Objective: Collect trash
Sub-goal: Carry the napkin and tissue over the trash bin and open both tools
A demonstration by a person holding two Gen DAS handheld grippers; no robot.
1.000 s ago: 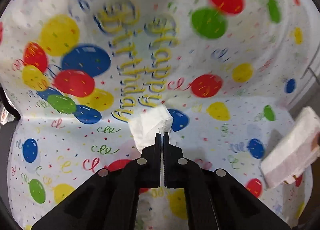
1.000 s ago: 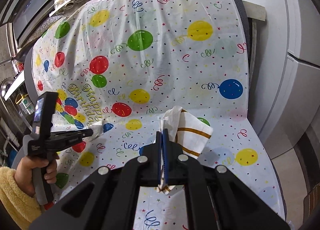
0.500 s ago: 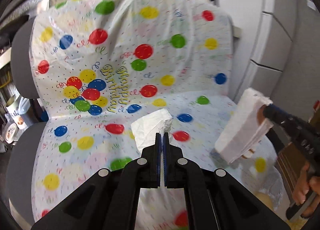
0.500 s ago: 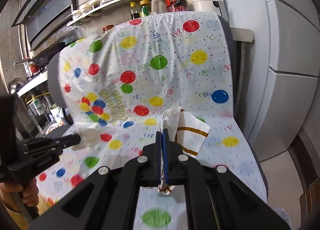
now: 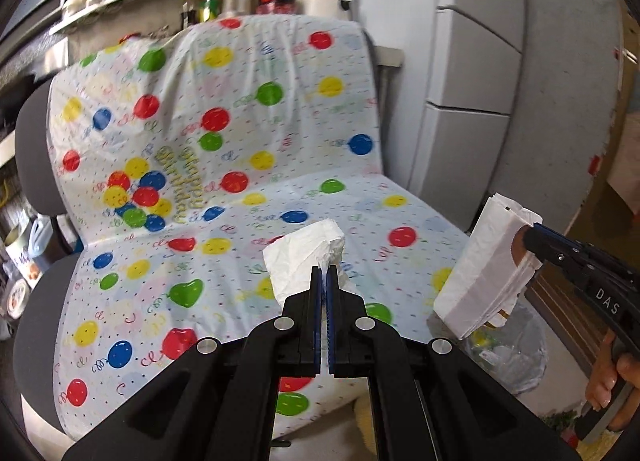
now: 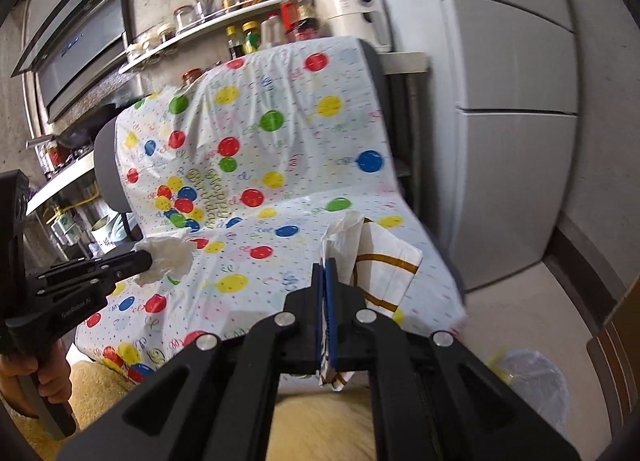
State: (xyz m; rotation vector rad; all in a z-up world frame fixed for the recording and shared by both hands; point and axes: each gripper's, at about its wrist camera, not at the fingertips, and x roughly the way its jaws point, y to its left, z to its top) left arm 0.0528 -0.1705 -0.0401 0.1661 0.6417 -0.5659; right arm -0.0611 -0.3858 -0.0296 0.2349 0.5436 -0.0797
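Tissue (image 5: 304,257), crumpled and white, sat pinched between the closed jaws of our left gripper (image 5: 324,273), held in the air above the seat of the sofa (image 5: 36,165). We saw the same wad from the right wrist view (image 6: 166,257), sticking out of the left gripper's tip (image 6: 140,261), with our left hand (image 6: 40,385) wrapped round the handle below.

Our right gripper (image 6: 326,265) was likewise clamped shut, on a folded napkin (image 6: 384,269), white with brown stripes. It stood upright between the jaws, its lower edge hanging out beneath them. From the left wrist view the napkin (image 5: 488,273) showed as a thick white stack held at the tip of the right gripper (image 5: 532,239), off the sofa's right edge, and our right hand (image 5: 612,393) gripped the handle at the frame's border.

Both pieces of trash were off the cover (image 5: 248,109), a plastic sheet printed with balloons that draped the sofa's back and seat. A bin (image 6: 532,385) lined with a clear bag stood on the floor at the sofa's right corner; in the left wrist view it (image 5: 516,349) lay just below the napkin. A fridge (image 6: 516,113) stood right of the sofa, and a shelf (image 6: 208,25) of bottles ran behind it.
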